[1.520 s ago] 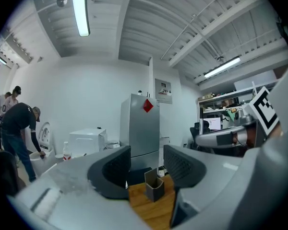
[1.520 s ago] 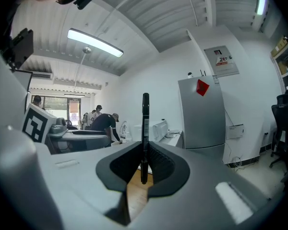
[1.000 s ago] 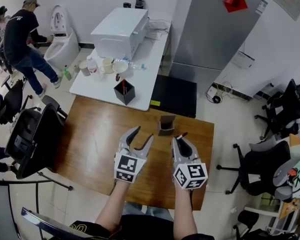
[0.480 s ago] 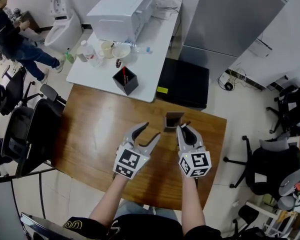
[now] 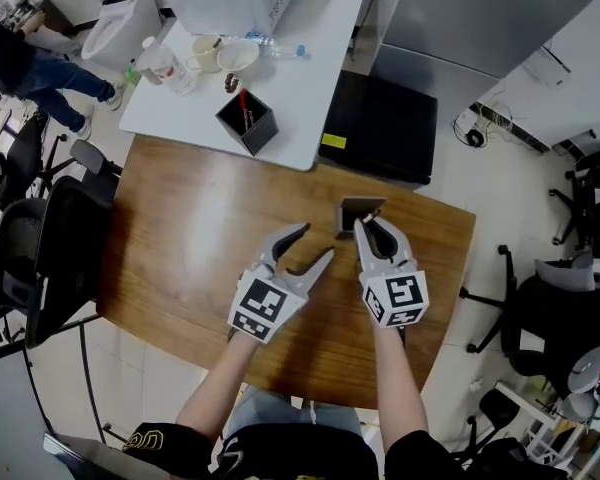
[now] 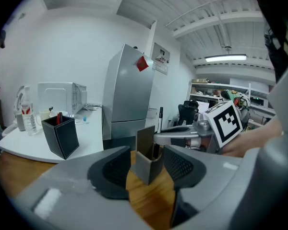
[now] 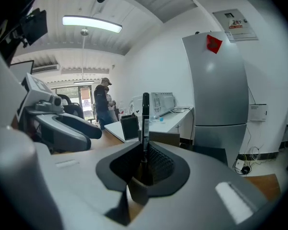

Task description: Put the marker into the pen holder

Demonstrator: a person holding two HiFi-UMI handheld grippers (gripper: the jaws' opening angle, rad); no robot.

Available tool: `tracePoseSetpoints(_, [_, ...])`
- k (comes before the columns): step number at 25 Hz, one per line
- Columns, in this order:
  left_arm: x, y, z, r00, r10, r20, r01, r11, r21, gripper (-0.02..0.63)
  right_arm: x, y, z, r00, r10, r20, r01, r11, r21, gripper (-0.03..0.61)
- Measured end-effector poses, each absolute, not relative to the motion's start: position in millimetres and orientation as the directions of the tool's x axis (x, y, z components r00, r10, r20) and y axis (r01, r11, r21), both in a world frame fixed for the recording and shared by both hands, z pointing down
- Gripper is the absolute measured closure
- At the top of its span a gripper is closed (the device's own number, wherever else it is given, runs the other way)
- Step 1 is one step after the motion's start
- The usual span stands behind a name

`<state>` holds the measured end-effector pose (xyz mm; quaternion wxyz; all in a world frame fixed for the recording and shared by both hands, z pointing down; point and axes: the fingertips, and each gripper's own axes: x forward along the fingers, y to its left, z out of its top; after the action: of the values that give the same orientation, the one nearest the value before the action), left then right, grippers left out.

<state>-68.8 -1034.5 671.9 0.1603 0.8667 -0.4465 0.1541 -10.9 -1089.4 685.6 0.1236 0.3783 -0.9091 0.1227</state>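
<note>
"What do those claws look like up close?"

"Both are light grey moulded plastic, curved like beaks. The left claw [image 5: 315, 243] and the right claw [image 5: 370, 226] each carry a white cube [image 5: 263, 309] at the rear end, printed with black square markers."

"And inside the jaws?"

"Dark pads [image 6: 114, 169] with a fine mesh texture, set in black surrounds."

"What's the person wearing?"

"A black short-sleeved top [image 5: 180, 446], well behind the claws, with yellowish lettering on the left claw's side, and bluish trousers [image 5: 270, 408]."
</note>
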Motion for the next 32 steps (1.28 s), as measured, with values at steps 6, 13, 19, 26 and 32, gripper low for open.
tracePoseSetpoints(6, [-63,-1040,690,0.55,-0.727,0.412,-0.828,-0.538,0.155,0.402,-6,-1098,705,-0.644,-0.681,0.349,-0.751,0.65,-0.118,0.534])
tracePoseSetpoints(13, [-57,-1038,699,0.552,-0.721,0.418,-0.828,-0.536,0.167,0.4,-3,-1096,728,-0.594,-0.678,0.433,-0.782,0.613,-0.111,0.534])
tracePoseSetpoints(19, [-53,-1033,697,0.556,-0.721,0.414,-0.825,-0.538,0.173,0.402,-3,-1094,729,-0.596,-0.671,0.441,-0.779,0.616,-0.116,0.534])
tracePoseSetpoints(26, [-64,-1026,665,0.539,-0.755,0.372,-0.841,-0.506,0.192,0.402,3,-1086,683,-0.583,-0.714,0.388,-0.798,0.593,-0.108,0.534])
tracePoseSetpoints(32, [-79,-1011,599,0.518,-0.804,0.291,-0.855,-0.49,0.17,0.401,7,-1061,603,-0.573,-0.766,0.293,-0.813,0.576,-0.083,0.534])
